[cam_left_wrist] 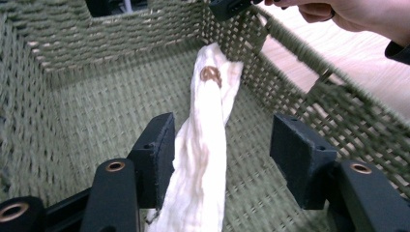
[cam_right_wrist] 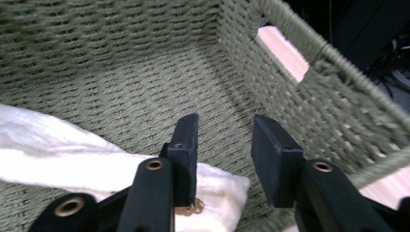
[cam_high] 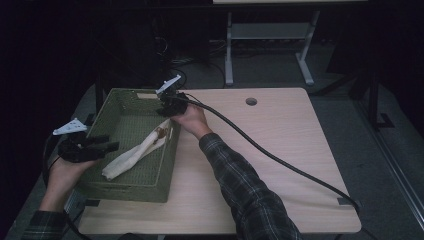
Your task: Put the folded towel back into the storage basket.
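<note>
cloth [cam_high: 134,154] lies inside the green woven basket [cam_high: 131,188], long and rolled up like a rope. it is cream white and runs slantwise across the basket floor, from the near left up to the far right wall. one end leans on that wall, and there is a small brown mark [cam_left_wrist: 210,74] on that end. i count one cloth and one basket, and the cloth is the one thing i can see in the basket.

the basket sits on the left part of a light wood table [cam_high: 280,150]. the basket has tall woven walls, and a handle hole [cam_right_wrist: 283,50] is cut in one of them.

the left gripper [cam_high: 111,146] hangs over the basket's left rim. its jaws are wide apart, and in the left gripper view the cloth runs between them. it looks like the cloth brushes one jaw, but that part is hard to see. nothing is pinched.

the right gripper [cam_high: 167,112] is at the far right side of the basket, just above the cloth's marked end. its jaws are a little apart, a narrow gap, with nothing held between them. there are two grippers, one in each hand, and a thick black cable [cam_high: 270,155] trails across the table from the right one.
</note>
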Tool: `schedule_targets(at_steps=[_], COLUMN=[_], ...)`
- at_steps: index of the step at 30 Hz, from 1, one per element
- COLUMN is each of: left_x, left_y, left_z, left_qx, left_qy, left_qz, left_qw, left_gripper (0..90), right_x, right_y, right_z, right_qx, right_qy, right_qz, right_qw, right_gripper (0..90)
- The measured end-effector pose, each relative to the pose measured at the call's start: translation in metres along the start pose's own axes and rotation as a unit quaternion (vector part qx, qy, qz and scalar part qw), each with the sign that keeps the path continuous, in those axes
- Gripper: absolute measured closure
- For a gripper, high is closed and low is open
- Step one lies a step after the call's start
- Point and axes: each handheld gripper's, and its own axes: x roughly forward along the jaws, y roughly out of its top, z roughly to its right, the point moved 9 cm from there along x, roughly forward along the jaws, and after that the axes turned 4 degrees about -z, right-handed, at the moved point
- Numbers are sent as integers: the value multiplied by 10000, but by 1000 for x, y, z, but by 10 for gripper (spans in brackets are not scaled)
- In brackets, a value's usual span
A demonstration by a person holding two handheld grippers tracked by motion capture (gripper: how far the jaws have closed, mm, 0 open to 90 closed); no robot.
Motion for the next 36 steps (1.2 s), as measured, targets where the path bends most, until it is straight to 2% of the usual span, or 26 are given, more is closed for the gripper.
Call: schedule_targets(at_steps=[4,9,12,16,19,28,36], left_x=[-1,1,6,19,30,66,101], left_y=[10,24,34,45,54,79,85], left_z=[12,34,48,68,84,137,182], left_qx=[3,-38,-36,12,84,382,694], left_qy=[-13,-52,-103,-161,-228,-565,-837], left_qz=[94,235,302,265,249,297,220], left_qw=[10000,9997,9995,9995,9994,9972,9938], left_gripper=[385,352,330,292,270,248,235], right_x=[-16,-40,-55,-78,-97,-154,-194], right_y=[-1,-10,-20,-35,-50,-101,-158], right_z=[4,11,15,20,26,39,47], right_qx=[52,133,87,194,162,486,728], right_qy=[-62,-99,-160,-146,-219,-418,-633], right_qz=[78,148,169,225,197,271,323], right_qw=[9999,9998,9997,9995,9994,9976,9948], right_gripper=[520,446,411,378,347,285,257])
